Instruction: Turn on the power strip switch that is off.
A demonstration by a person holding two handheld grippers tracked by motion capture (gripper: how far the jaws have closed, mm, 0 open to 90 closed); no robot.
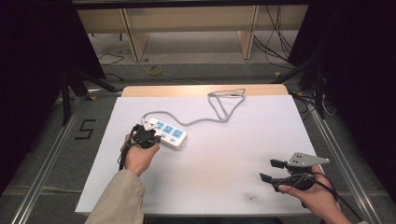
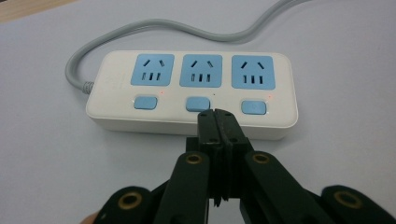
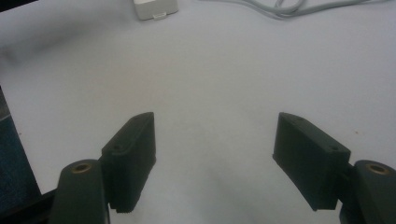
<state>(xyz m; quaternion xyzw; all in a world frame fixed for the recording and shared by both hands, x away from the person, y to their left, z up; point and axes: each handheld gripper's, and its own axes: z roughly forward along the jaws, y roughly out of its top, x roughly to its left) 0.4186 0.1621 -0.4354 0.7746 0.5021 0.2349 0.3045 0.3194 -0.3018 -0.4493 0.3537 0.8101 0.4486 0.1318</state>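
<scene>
White surface [image 1: 224,177]: the white three-socket power strip with blue faces and switches [image 2: 196,91] lies broadside just ahead of my left gripper [image 2: 217,116], jaws pressed together, tips at its middle switch [image 2: 198,103]; right gripper [image 3: 215,158] gapes, well apart.

A white table [image 1: 210,154] sits in the middle. On it lies a white power strip [image 1: 168,133] with three blue sockets. Its grey cord [image 1: 219,109] runs away in a loop toward the far edge. The left gripper [image 1: 145,135] is right at the near side of the strip, held by the left hand [image 1: 137,156]. The right gripper [image 1: 273,170] is well apart from it, near the table's right corner, and its jaws stand wide apart with nothing between them.
</scene>
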